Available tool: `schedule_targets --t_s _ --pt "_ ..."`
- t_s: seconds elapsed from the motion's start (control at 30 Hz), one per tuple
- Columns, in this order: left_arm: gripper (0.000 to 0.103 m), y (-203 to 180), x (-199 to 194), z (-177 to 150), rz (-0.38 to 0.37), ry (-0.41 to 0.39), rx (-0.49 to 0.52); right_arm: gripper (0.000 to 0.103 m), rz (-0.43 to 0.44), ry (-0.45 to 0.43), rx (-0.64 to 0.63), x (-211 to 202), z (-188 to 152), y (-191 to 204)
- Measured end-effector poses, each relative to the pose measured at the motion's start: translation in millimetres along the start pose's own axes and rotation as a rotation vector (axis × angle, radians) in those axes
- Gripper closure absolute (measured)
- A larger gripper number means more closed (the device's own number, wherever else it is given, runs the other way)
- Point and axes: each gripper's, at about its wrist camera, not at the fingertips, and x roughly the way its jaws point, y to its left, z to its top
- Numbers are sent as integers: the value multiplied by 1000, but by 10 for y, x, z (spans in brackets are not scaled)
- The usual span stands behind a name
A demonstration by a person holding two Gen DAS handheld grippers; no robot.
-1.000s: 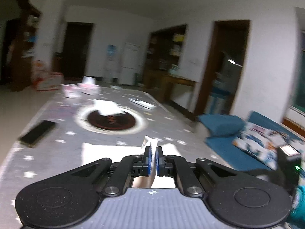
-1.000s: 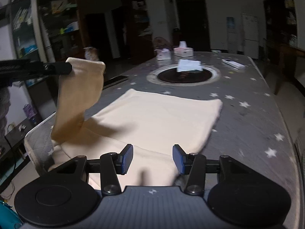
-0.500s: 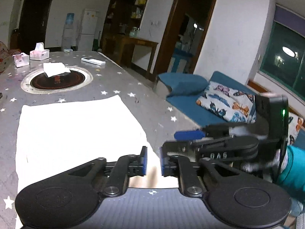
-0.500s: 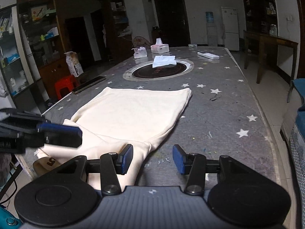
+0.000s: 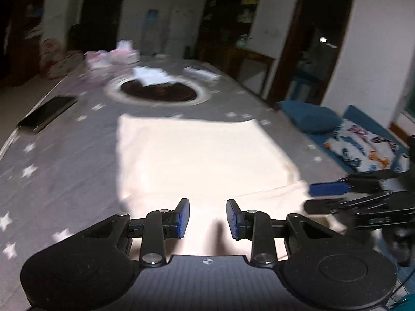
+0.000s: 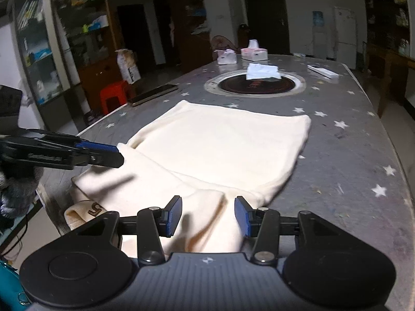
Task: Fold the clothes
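A: Where is the cream garment?
B: Laid flat on the grey star-patterned desk, at the near end. Main panel is spread toward the round inset burner; a folded strip is lapped over the near edge, and one end with dark lettering is draped off the near left corner.

A: Left hand-held gripper?
B: Jaws are opening. Nothing is pinched; the pads are held above the cloth. That view is smeared by motion blur, so contact probably isn't there, but it can't be ruled out.

A: Right hand-held gripper?
B: Jaws are held partly apart over the near fold. Cloth is seen between the pads, but no pad is pressed on it.

A: Other items?
B: Tissue boxes, a remote and a white paper are seen toward the far end, a dark flat bar at the left edge.
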Motion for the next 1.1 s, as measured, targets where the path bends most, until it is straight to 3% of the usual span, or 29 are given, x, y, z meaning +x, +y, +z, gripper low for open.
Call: schedule_targets --t_s 0.1,0.23,0.37,0.53,0.73,0.77,0.93,1.1 --pt "81 230 44 -97 43 24 -43 58 13 -6 -44 31 18 111" --pt "82 419 -28 -115 56 24 -78 58 25 22 -76 125 50 183" --pt "82 503 -56 21 46 2 -109 58 19 44 -77 181 52 173" --pt "83 510 90 288 29 -37 -79 57 17 54 -73 194 54 161" --pt "90 727 456 335 36 57 -115 57 15 63 -66 197 66 137" --pt "95 777 487 320 42 69 -122 57 14 65 -64 203 66 126" --pt "95 880 461 369 53 79 -143 58 16 81 -57 219 82 75" --pt "95 802 538 588 56 64 -102 58 32 77 -41 203 136 27"
